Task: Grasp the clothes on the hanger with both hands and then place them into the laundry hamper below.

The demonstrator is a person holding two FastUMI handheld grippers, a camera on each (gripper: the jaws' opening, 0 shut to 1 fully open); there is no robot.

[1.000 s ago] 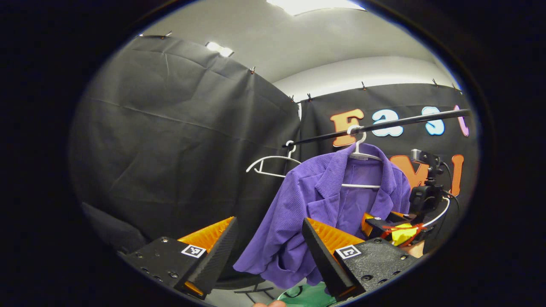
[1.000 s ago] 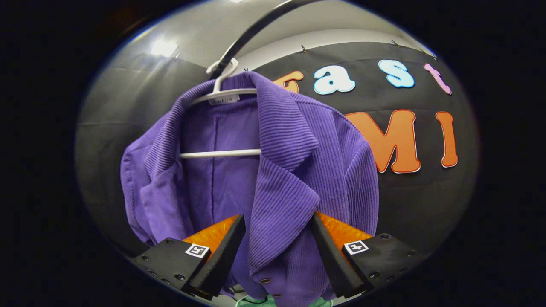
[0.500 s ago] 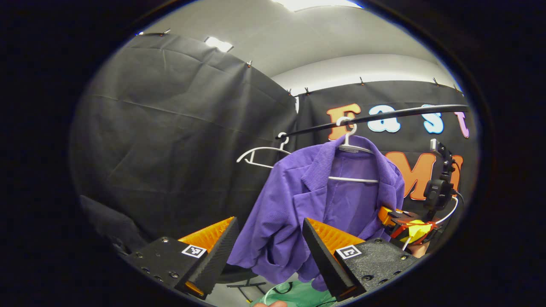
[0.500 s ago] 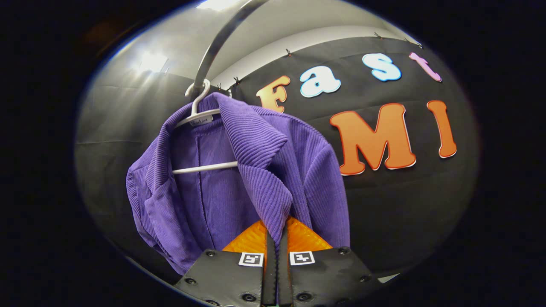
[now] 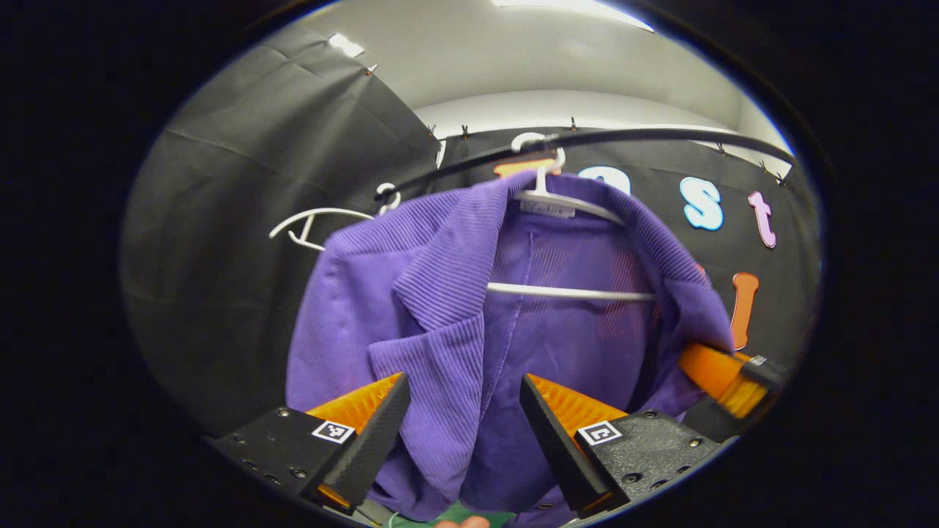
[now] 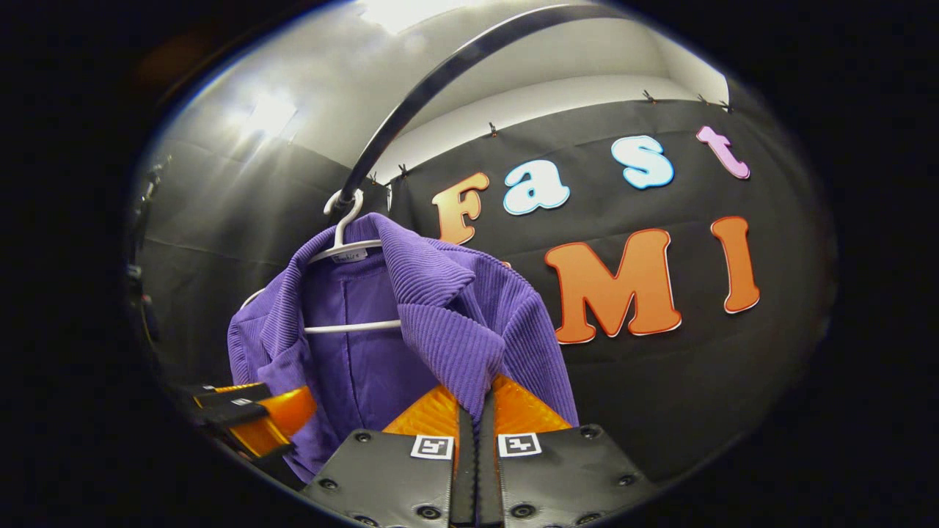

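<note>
Now right gripper point(image 6: 473, 411) pinches purple jacket point(image 6: 440, 330) lapel.

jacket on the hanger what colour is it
Purple, ribbed jacket; clearest in the left gripper view.

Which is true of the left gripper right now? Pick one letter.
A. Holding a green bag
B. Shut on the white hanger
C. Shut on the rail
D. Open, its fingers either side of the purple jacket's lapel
D: the left gripper stands open, with the purple jacket lapel hanging between its fingers.
</note>
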